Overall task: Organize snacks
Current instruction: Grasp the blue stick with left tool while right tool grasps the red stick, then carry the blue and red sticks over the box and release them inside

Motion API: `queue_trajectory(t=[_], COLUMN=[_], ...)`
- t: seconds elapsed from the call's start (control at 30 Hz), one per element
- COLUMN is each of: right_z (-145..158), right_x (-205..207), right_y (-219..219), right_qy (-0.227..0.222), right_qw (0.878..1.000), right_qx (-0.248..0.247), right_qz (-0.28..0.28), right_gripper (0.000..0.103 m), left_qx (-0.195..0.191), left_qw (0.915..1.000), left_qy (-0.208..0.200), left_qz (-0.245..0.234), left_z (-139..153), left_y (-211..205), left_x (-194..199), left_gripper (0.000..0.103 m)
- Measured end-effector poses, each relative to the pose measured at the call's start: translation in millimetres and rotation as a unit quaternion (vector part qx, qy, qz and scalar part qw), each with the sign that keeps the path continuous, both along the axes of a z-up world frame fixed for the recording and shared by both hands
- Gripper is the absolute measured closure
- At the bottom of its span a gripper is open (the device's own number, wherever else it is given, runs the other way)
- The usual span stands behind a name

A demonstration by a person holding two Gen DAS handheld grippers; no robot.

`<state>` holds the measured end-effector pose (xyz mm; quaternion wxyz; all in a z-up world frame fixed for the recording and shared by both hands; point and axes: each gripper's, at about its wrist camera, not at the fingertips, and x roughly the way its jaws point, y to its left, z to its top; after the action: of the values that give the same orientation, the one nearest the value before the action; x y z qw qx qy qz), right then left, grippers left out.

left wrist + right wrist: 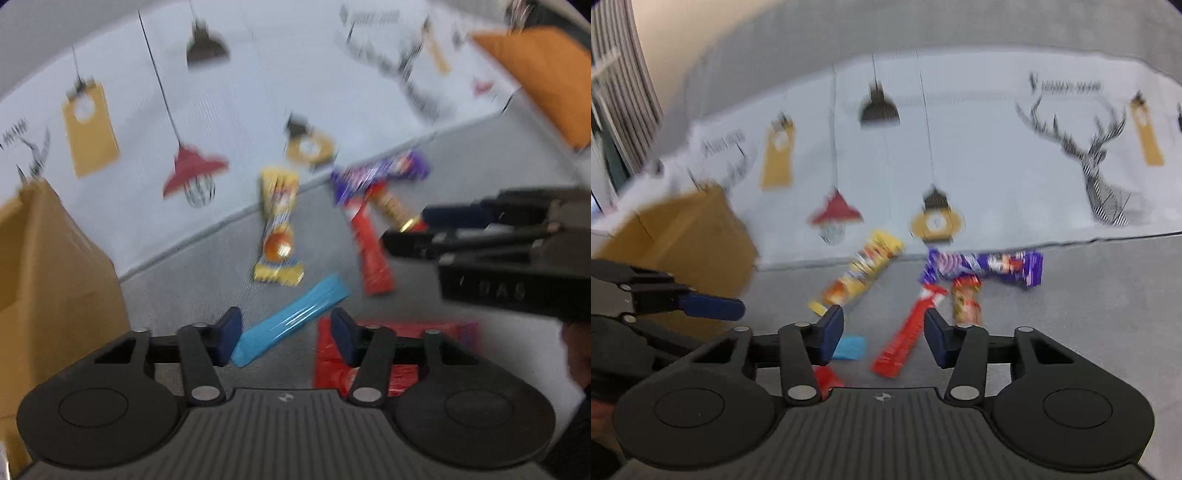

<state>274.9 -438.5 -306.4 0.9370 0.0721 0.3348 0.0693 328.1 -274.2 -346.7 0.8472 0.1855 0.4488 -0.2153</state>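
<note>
Several snack packs lie on a grey surface. In the left wrist view a blue bar point(291, 321) lies between the fingers of my open, empty left gripper point(286, 334), with a red pack point(332, 365) under its right finger. Farther off lie a yellow pack point(279, 225), a long red bar point(369, 251), a red-gold stick point(391, 208) and a purple pack point(380, 173). My right gripper point(884, 334) is open and empty above the long red bar point(908, 332). The right wrist view also shows the yellow pack point(864, 269), purple pack point(986, 267), red-gold stick point(966, 301) and blue bar point(849, 347).
A brown cardboard box point(51, 280) stands at the left, also in the right wrist view point(687, 243). A pale cloth printed with lamps and a deer point(997, 166) lies behind the snacks. An orange cushion point(543, 74) is at the far right. Both views are motion-blurred.
</note>
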Motion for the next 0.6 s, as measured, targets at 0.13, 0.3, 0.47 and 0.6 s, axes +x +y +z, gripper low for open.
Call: queue_trajectory(t=[0.13, 0.3, 0.47, 0.6], right_z=[-32.0, -46.6, -51.2, -47.7], right_x=[27.7, 30.5, 20.6, 5.8], right_y=[-4.5, 16.1, 19.4, 17.0], right_qy=[0.055, 0.048, 0.036, 0.032], right_qw=[0.998, 0.998, 0.998, 0.998], right_qx=[0.020, -0.029, -0.050, -0.056], right_qz=[-0.020, -0.004, 0.007, 0.006], right_gripper=[0.059, 0.059, 0.090, 0.092], left_qx=[0.008, -0.030, -0.074, -0.097], left_qw=[0.9993, 0.9989, 0.9950, 0.9899], left_qy=[0.035, 0.032, 0.062, 0.077], left_qz=[0.003, -0.019, 0.026, 0.069], left_z=[-26.6, -31.0, -25.1, -20.7], left_y=[1.9, 7.4, 14.9, 26.1], left_x=[26.0, 35.0, 36.4, 29.6], left_gripper=[0.056, 0.079, 0.086, 0.087])
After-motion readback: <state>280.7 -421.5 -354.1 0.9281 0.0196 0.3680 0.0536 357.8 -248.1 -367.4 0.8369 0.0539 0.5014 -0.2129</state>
